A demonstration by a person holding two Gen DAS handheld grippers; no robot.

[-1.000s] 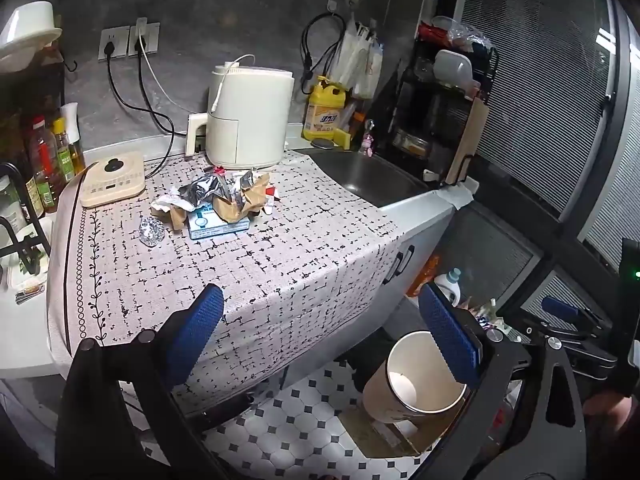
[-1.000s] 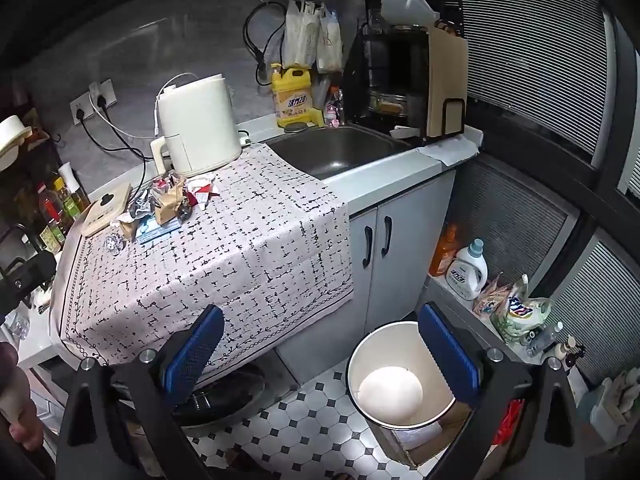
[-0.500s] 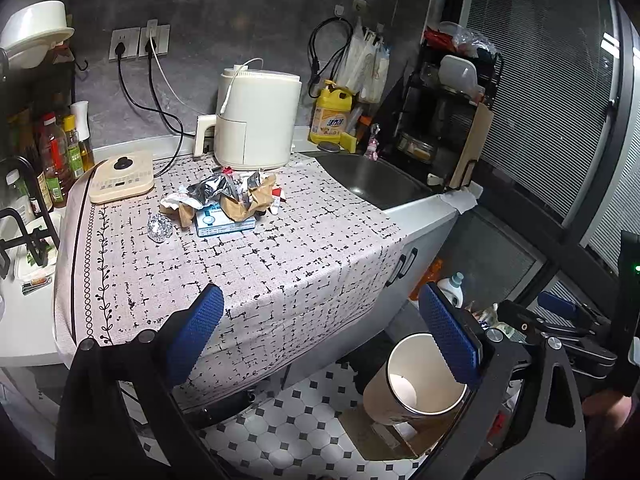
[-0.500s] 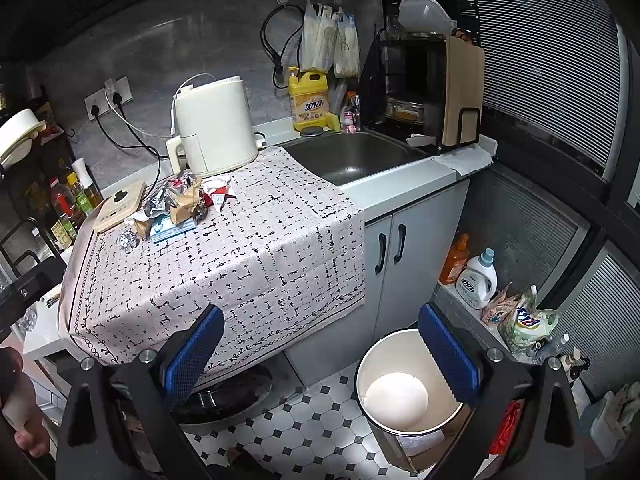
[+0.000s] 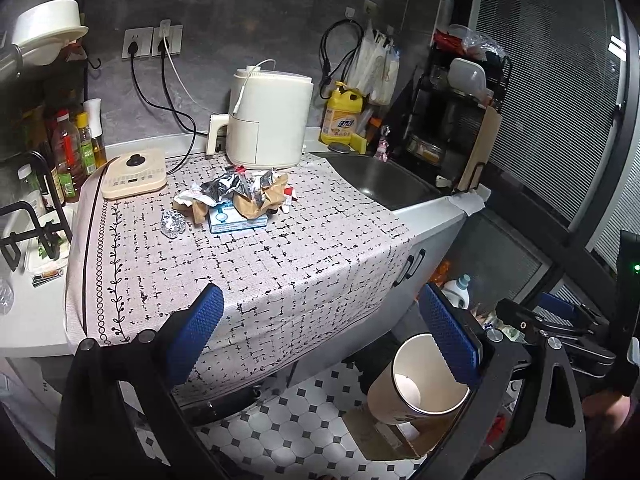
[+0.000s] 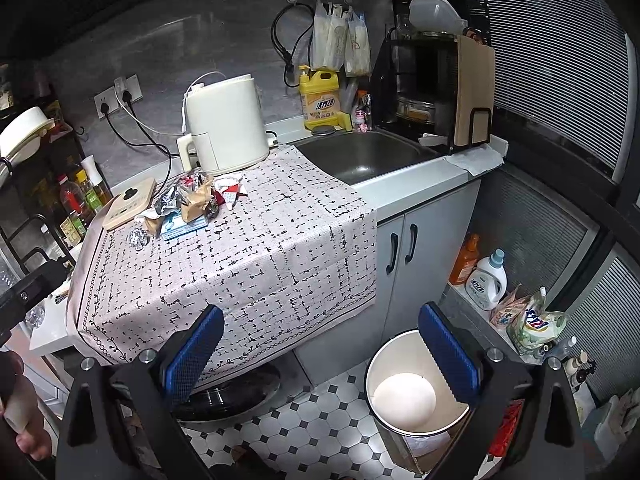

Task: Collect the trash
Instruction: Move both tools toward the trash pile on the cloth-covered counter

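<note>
A pile of trash (image 5: 244, 196) lies on the patterned cloth near the white appliance: crumpled foil, brown paper, a blue-and-white box (image 5: 237, 220) and red-white wrappers. A foil ball (image 5: 173, 225) sits to its left. The pile also shows in the right wrist view (image 6: 188, 204). A white bin (image 6: 412, 388) stands on the tiled floor by the cabinet; it also shows in the left wrist view (image 5: 416, 384). My left gripper (image 5: 320, 336) is open and empty, held well short of the pile. My right gripper (image 6: 320, 348) is open and empty, above the floor and the cloth's hanging edge.
A white appliance (image 5: 268, 128) stands behind the pile, a beige scale (image 5: 134, 174) at the left, bottles (image 5: 74, 148) at far left. The sink (image 6: 360, 156) lies right of the cloth (image 5: 248, 264). Detergent bottles (image 6: 486, 280) stand on the floor by the cabinet.
Both views have shifted slightly, with the counter and trash pile sitting a little lower and nearer in frame. Both grippers stay open and empty.
</note>
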